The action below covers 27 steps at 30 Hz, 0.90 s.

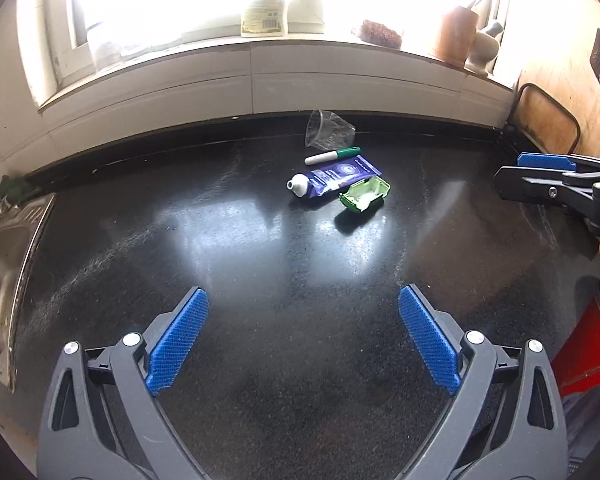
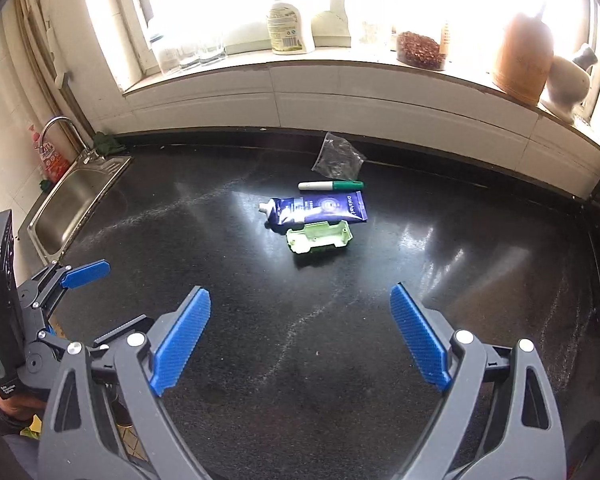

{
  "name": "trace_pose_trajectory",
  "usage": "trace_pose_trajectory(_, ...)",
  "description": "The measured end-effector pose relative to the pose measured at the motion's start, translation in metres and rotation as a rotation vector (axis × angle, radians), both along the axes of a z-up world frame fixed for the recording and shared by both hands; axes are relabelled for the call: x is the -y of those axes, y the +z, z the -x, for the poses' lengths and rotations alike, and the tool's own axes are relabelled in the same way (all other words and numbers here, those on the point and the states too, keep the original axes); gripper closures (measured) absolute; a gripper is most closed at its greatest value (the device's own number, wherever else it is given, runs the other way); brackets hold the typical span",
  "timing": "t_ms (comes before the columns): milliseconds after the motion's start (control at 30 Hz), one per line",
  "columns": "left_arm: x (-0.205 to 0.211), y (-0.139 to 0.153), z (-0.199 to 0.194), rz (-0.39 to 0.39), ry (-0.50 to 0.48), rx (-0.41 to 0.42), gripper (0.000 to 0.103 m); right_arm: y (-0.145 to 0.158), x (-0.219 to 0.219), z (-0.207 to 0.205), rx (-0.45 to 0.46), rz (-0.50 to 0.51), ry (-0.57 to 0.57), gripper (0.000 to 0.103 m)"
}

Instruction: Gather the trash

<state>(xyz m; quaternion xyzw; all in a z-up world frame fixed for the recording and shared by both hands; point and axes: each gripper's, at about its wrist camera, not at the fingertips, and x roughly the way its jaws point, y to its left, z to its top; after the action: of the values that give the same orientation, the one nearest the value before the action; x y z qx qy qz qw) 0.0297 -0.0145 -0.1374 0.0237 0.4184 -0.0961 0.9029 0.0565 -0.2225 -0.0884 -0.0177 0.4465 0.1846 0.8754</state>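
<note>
- The left tool point(image 1: 303, 304) hovers over the near worktop point(image 1: 260, 264) with its jaws spread wide and nothing between them.
- The right tool point(image 2: 300, 304) is likewise spread and empty, near the worktop's front edge.
- The trash lies in a small cluster toward the far middle: a clear cup point(image 1: 329, 130) on its side by the wall, a pen point(image 1: 332, 155) just in front of it, a tube point(image 1: 332, 178) nearer, and a green tray point(image 1: 365, 194) touching the tube's near edge.
- The likely step is the first reach. The tray is nearest and stands clear on its near side, so it looks the easiest start; its thin walls suggest a gentle pinch across the short side.
- The tube and tray touch, so a careless approach could push one into the other.
- The cup looks flimsy and may roll; a grip on the rim seems safer.
- No bin or bag shows in either view, so the drop-off place cannot be told.
- The window glare washes out the sill items, and a red object point(image 1: 584, 352) at the right edge is cut off.
</note>
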Motion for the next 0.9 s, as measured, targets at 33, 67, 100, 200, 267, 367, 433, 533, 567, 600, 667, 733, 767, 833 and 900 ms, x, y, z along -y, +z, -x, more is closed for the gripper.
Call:
trace_pose_trajectory(33, 0.000, -0.001, -0.004, 0.002, -0.002, -0.004, 0.009, -0.001, 0.001, -0.002, 0.000, 0.001, 0.002, 0.014)
trace_pose_trajectory(67, 0.001, -0.002, -0.007, 0.003, -0.002, -0.009, 0.009, -0.002, -0.001, -0.004, -0.001, 0.003, 0.005, 0.014)
trace_pose_trajectory(100, 0.001, -0.004, -0.011, 0.004, -0.002, -0.015, 0.009, -0.003, -0.001, -0.006, -0.003, 0.005, 0.008, 0.014)
trace_pose_trajectory(200, 0.002, -0.009, -0.018, -0.001, -0.003, -0.028, 0.009, -0.007, -0.005, -0.016, -0.010, 0.012, 0.022, 0.014)
trace_pose_trajectory(267, 0.002, -0.014, -0.025, -0.006, -0.006, -0.040, 0.009, -0.014, -0.011, -0.024, -0.013, 0.022, 0.031, 0.014)
trace_pose_trajectory(367, 0.001, -0.025, -0.034, -0.019, -0.011, -0.058, 0.009, -0.027, -0.019, -0.041, -0.029, 0.041, 0.047, 0.014)
trace_pose_trajectory(433, 0.001, -0.035, -0.044, -0.026, -0.013, -0.074, 0.009, -0.039, -0.024, -0.053, -0.049, 0.050, 0.056, 0.014)
trace_pose_trajectory(533, -0.001, -0.052, -0.060, -0.036, -0.019, -0.100, 0.009, -0.065, -0.035, -0.076, -0.095, 0.073, 0.076, 0.014)
trace_pose_trajectory(567, -0.002, -0.057, -0.065, -0.039, -0.020, -0.107, 0.009, -0.073, -0.038, -0.083, -0.108, 0.080, 0.082, 0.014)
trace_pose_trajectory(600, -0.002, -0.062, -0.071, -0.042, -0.025, -0.118, 0.009, -0.079, -0.040, -0.088, -0.117, 0.084, 0.086, 0.014)
trace_pose_trajectory(667, -0.002, -0.071, -0.082, -0.050, -0.032, -0.131, 0.009, -0.094, -0.047, -0.102, -0.147, 0.098, 0.096, 0.014)
trace_pose_trajectory(733, -0.004, -0.079, -0.095, -0.055, -0.039, -0.148, 0.009, -0.106, -0.051, -0.113, -0.170, 0.103, 0.101, 0.014)
trace_pose_trajectory(767, -0.005, -0.082, -0.100, -0.050, -0.043, -0.155, 0.009, -0.114, -0.054, -0.120, -0.184, 0.107, 0.103, 0.014)
trace_pose_trajectory(833, -0.006, -0.087, -0.114, -0.045, -0.050, -0.170, 0.009, -0.125, -0.058, -0.133, -0.206, 0.115, 0.108, 0.014)
trace_pose_trajectory(900, -0.007, -0.092, -0.125, -0.043, -0.059, -0.182, 0.009, -0.135, -0.063, -0.145, -0.226, 0.127, 0.113, 0.014)
